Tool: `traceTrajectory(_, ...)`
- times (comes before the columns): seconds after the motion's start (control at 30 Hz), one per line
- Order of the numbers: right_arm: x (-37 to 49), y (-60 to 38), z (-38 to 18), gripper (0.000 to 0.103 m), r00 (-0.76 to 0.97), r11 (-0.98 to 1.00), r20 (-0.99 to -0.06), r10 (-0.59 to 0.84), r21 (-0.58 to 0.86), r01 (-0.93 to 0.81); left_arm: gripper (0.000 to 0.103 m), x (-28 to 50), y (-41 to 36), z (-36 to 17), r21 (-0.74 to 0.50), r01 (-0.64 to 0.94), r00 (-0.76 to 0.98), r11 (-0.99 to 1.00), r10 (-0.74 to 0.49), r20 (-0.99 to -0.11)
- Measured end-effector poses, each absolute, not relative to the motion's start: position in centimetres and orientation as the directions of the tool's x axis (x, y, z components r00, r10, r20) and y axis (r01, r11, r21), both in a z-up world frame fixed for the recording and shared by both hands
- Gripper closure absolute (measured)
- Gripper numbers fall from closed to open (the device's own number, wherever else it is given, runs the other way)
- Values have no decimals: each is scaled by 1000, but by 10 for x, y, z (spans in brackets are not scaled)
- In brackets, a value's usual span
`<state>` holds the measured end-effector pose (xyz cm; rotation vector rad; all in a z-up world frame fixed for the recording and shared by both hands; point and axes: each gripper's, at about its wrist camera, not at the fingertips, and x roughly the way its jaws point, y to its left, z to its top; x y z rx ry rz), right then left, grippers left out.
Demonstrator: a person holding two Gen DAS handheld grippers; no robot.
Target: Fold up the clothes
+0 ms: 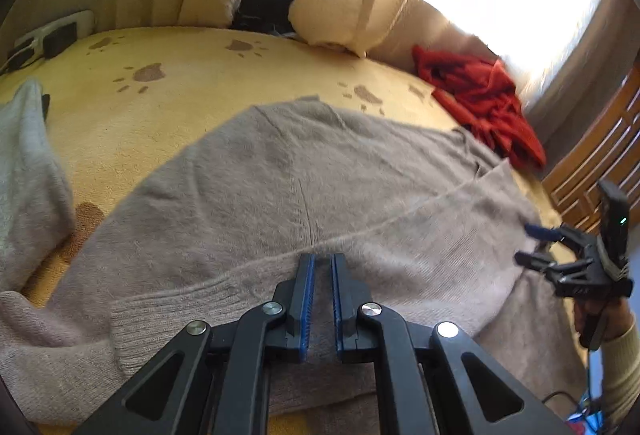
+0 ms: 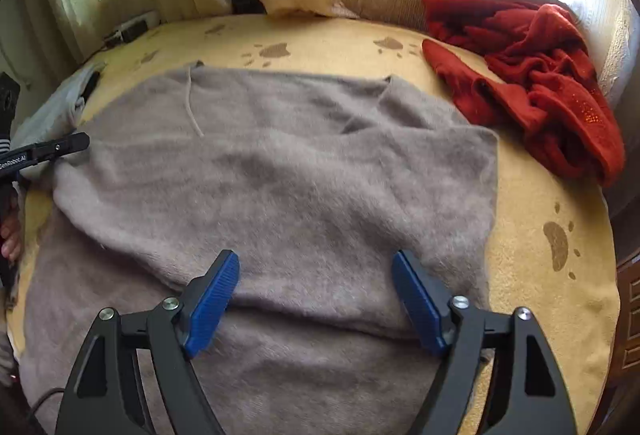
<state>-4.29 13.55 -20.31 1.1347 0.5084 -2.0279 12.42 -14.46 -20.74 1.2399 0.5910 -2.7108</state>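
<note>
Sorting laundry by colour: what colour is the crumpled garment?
Red; clearest in the right wrist view.

Sweaters [image 2: 280,175] on paw-print blanket [image 2: 540,203]

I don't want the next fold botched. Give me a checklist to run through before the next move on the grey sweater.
1. Right gripper open, nothing between its pads: ok.
2. Left gripper shut; whether it pinches fabric: cannot tell.
3. Grey sweater partly folded on the yellow blanket, top layer fairly smooth: ok.
4. Folded edge lying just ahead of the right gripper, within easy reach: ok.
5. Red garment apart from the sweater, out of the fold path: ok.
6. Pale garment beside the sweater's left side, possibly in the way: cannot tell.
</note>
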Motion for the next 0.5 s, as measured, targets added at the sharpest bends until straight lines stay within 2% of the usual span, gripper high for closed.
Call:
traceTrajectory(0.07,-45,150,-205,21,-331,-644,-843,-423,23,764,94,127,-142,-207,-275,235,-663,-932,53,-747)
traceTrajectory(0.3,-53,172,-193,21,-337,-674,-822,-459,76,735,94,128,-149,-195,-290,288,-637,-913,44,-770)
traceTrajectory(0.4,-69,168,-166,21,-374,-679,-759,-533,120,724,94,122,-142,-182,-287,286,-649,-914,35,-760)
traceTrajectory(0.5,-101,157,-157,21,-313,-654,-713,-627,263,710,94,105,-132,-175,-298,271,-654,-915,52,-755)
